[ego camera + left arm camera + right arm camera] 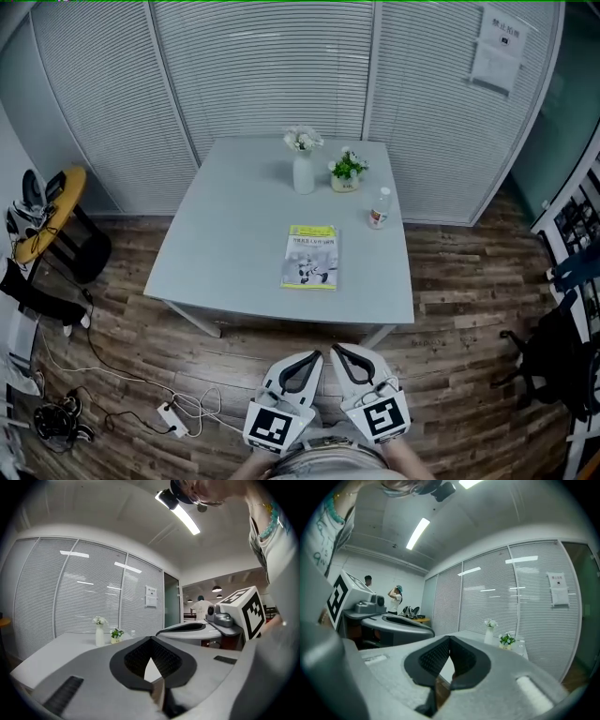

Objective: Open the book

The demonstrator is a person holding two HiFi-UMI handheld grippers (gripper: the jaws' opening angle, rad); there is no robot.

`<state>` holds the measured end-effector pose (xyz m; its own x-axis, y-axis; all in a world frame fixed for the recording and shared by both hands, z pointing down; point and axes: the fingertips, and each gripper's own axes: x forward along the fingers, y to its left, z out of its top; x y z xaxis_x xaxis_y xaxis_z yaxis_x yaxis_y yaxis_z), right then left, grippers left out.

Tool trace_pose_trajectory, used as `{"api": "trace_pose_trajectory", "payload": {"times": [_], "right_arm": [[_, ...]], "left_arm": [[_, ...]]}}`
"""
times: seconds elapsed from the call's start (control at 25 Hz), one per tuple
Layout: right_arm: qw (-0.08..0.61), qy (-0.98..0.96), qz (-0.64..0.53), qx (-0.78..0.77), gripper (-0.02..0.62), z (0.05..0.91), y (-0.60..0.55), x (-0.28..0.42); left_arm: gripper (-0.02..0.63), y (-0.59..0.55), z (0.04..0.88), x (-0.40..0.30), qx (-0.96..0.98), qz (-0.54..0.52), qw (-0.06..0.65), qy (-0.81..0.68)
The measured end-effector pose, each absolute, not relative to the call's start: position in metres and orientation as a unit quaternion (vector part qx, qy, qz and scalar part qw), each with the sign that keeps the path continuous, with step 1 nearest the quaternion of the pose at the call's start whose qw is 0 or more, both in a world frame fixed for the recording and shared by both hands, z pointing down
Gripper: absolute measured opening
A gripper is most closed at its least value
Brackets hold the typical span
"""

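Plainly, yellow-edged book (311, 257) lies closed.

L gripper (315, 356) & R gripper (337, 349) are held side by side, approx. level — jaws of both pressed together.

The table (234, 244) has a smooth, matt, pale grey top. The floor (122, 347) is of wood planks with a rough, worn grain. The book (311, 257) has a slightly glossy paper cover. The vase (303, 174) looks like smooth white ceramic, and the bottle (379, 208) like clear plastic. The left gripper (309, 361) and the right gripper (345, 354) are matt grey plastic. Their pads (136, 660) are black and finely textured.
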<state>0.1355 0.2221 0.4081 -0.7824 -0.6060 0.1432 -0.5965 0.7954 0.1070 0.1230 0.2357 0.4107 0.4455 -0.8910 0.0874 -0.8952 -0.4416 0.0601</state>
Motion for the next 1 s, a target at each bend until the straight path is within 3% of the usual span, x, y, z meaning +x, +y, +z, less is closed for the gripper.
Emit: {"api": "trace_pose_trajectory", "payload": {"times": [0.36, 1.0], "right_arm": [[0.086, -0.941, -0.025, 0.326, 0.003, 0.414, 0.191, 0.089], [0.106, -0.933, -0.007, 0.343, 0.003, 0.429, 0.151, 0.075]], "left_arm": [[-0.003, 0.205, 0.418, 0.079, 0.859, 0.023, 0.056, -0.509], [-0.003, 0.163, 0.438, 0.054, 0.862, 0.028, 0.069, -0.501]]}}
